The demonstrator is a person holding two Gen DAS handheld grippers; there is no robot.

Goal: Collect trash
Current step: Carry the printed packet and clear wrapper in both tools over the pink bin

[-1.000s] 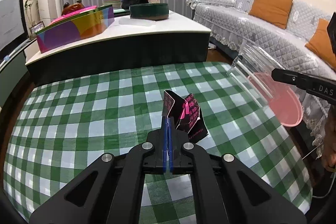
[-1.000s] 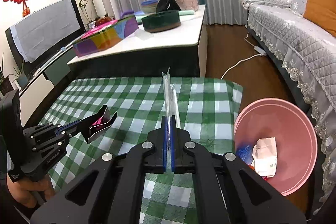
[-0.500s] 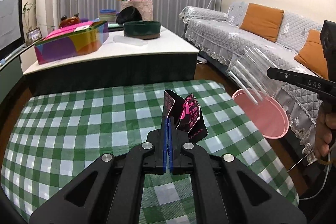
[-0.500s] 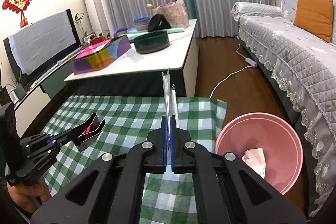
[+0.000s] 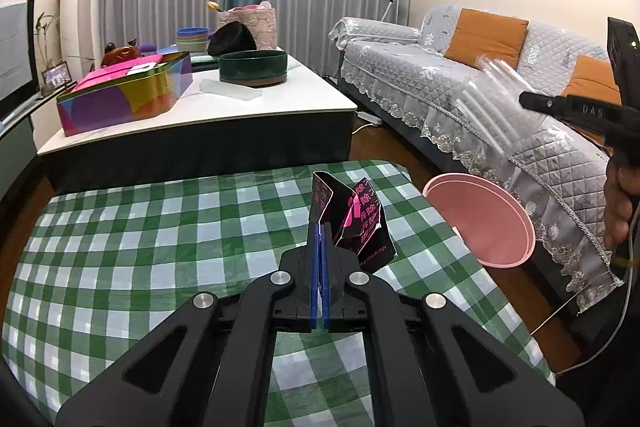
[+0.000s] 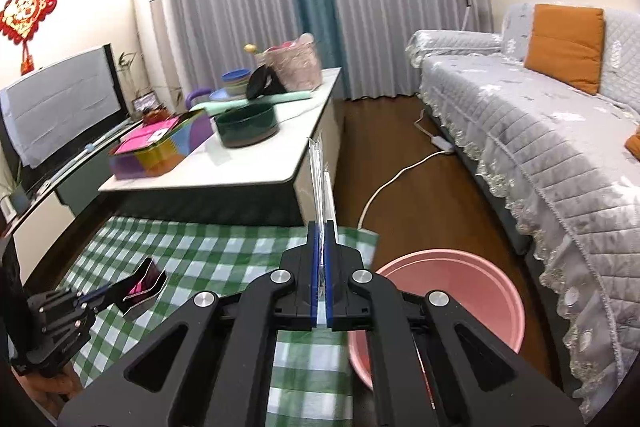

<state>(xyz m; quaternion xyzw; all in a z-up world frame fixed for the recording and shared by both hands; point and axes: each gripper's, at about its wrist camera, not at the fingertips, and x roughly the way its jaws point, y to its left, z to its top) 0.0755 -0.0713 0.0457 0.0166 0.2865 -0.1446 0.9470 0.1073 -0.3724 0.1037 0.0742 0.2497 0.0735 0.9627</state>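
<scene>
A worktop [image 5: 132, 247] under a green-and-white checked cloth is filling the lower part of both views, with a grey quilted sofa [image 6: 552, 147] running along the right. A pink basin [image 5: 484, 219] is sitting on the floor just off the worktop's right edge, between worktop and sofa. The left gripper [image 5: 319, 235] is hanging over the cloth with its jaws pressed together on a black-and-pink wrapper [image 5: 352, 223], which is sticking up and forward past the fingertips. The right gripper [image 6: 319, 235] is hovering near the worktop's right edge, close above the basin's near rim, and is pinching a clear plastic wrapper [image 6: 320, 183] tight between its jaws; the wrapper is standing straight up from the fingertips, thin and edge-on in the right wrist view, blurred in the left
</scene>
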